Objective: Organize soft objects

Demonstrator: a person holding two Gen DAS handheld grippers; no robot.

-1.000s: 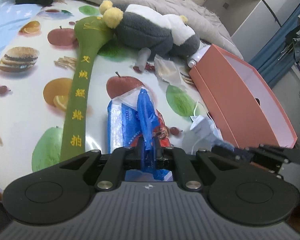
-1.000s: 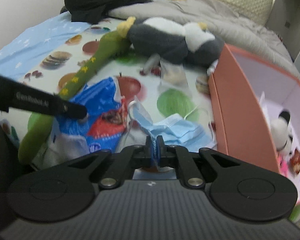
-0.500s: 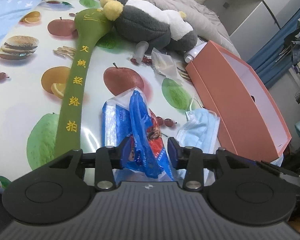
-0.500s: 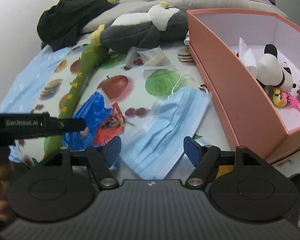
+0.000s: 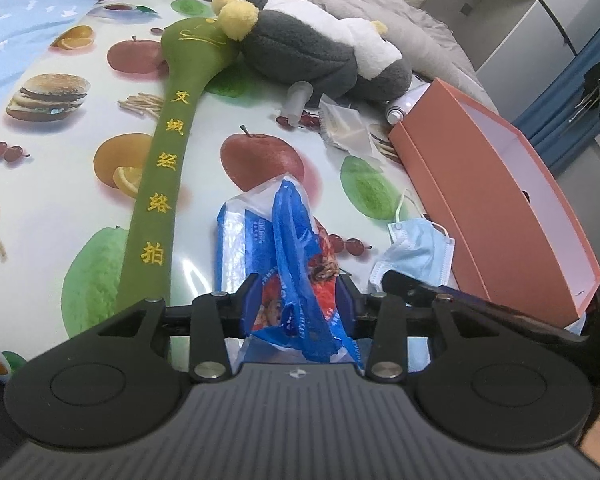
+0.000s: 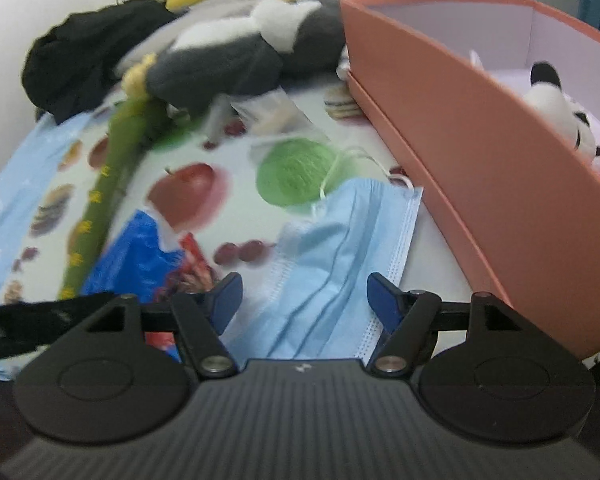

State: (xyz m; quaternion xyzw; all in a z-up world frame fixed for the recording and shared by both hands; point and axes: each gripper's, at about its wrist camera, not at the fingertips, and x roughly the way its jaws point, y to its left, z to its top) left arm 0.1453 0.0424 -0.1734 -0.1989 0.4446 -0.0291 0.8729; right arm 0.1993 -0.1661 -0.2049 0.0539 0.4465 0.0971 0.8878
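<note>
Blue snack bag (image 5: 296, 264) between parted left gripper (image 5: 298, 304) pads, unpressed | right gripper (image 6: 302, 298) spread wide over face mask (image 6: 340, 248), gripping nothing | beside orange box (image 6: 480, 128)

A crumpled blue-and-red plastic snack bag (image 5: 296, 264) lies on the fruit-print cloth, one fold standing up. Just right of it a pale blue face mask (image 6: 340, 256) lies flat, its ear loop trailing. A long green plush mallet (image 5: 160, 184) with yellow embroidered characters lies left of the bag, its head touching a grey-and-white plush toy (image 5: 320, 52). A small black-and-white plush, possibly a panda (image 6: 560, 116), sits inside the orange box (image 6: 480, 140).
</note>
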